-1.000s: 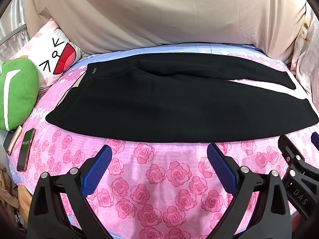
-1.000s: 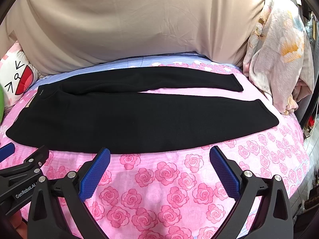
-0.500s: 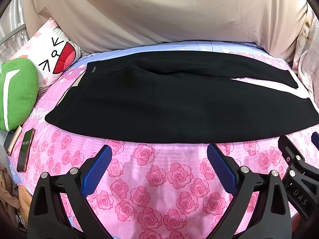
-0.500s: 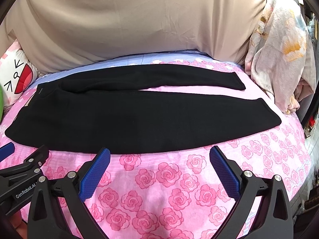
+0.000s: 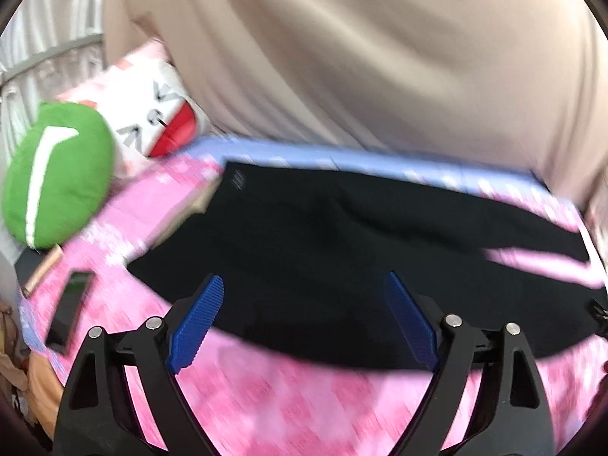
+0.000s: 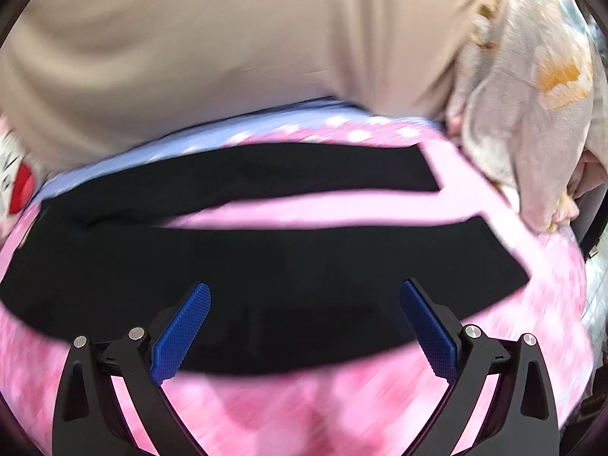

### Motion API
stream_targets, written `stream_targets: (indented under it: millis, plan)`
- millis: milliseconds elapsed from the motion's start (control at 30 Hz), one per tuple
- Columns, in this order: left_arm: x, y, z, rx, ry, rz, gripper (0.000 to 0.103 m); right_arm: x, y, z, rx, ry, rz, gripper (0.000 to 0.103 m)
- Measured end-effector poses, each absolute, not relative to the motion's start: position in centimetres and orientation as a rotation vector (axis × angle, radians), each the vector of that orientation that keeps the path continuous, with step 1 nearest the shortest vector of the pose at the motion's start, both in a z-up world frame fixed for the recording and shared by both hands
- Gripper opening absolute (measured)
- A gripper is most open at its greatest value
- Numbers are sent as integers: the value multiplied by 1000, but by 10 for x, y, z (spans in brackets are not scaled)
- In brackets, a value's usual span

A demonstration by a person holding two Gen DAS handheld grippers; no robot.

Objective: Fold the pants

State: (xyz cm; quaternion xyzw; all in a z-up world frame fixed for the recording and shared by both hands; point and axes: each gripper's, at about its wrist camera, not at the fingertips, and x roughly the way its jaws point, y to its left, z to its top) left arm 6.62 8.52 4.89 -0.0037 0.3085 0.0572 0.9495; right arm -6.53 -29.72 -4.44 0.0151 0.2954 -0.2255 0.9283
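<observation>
Ahead of my empty left gripper [image 5: 304,296], jaws closing, and wide-open empty right gripper [image 6: 304,300], black pants [image 6: 266,266] lie flat; I should pinch the near leg's edge evenly.

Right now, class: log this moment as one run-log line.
pants: flat, unfolded on bedsheet | left gripper: closing, nothing between jaws | right gripper: open, empty

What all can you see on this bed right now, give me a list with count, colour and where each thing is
pants: one, black, flat across the bed, legs apart
bedsheet: one, pink floral, under the pants
green cushion: one, far left
cartoon-face pillow: one, white and red, behind the cushion
phone: one, dark, left edge
beige cloth: one, behind the bed
floral fabric: one, pale, far right
left gripper: blue pads, closing, nothing between
right gripper: blue pads, open
</observation>
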Motion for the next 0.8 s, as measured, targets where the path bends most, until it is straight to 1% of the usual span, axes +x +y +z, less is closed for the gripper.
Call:
stream_targets:
  millis: [67,100,233,333,433,633,700,767,800]
  plan:
    - [92,100,59,-3,596,185,90,-47,-336,-31,58,607,-493,98]
    - [107,107,62,4,593,218,90,-34,-362,-22,77,611,-508,98]
    - [173,137,65,-64,646,259,92,19,-434,-9,72,667,-569,98]
    - [231,162,54,-104,724,271,94,58,-481,-8,100,705,-567,98]
    - [277,174,36,-63,761,320,94,88,-514,-11,150,731,-558,98]
    - [356,197,-2,-52,865,304,94,142,-541,-28,129,818,-562,96]
    - [382,206,-17,-51,902,327,94,154,-545,-34,127,843,-557,83]
    - [403,216,-32,-52,955,349,94,161,-545,-36,147,846,-534,77]
    - [412,218,-39,-47,976,347,94,163,-542,-35,138,832,-534,68]
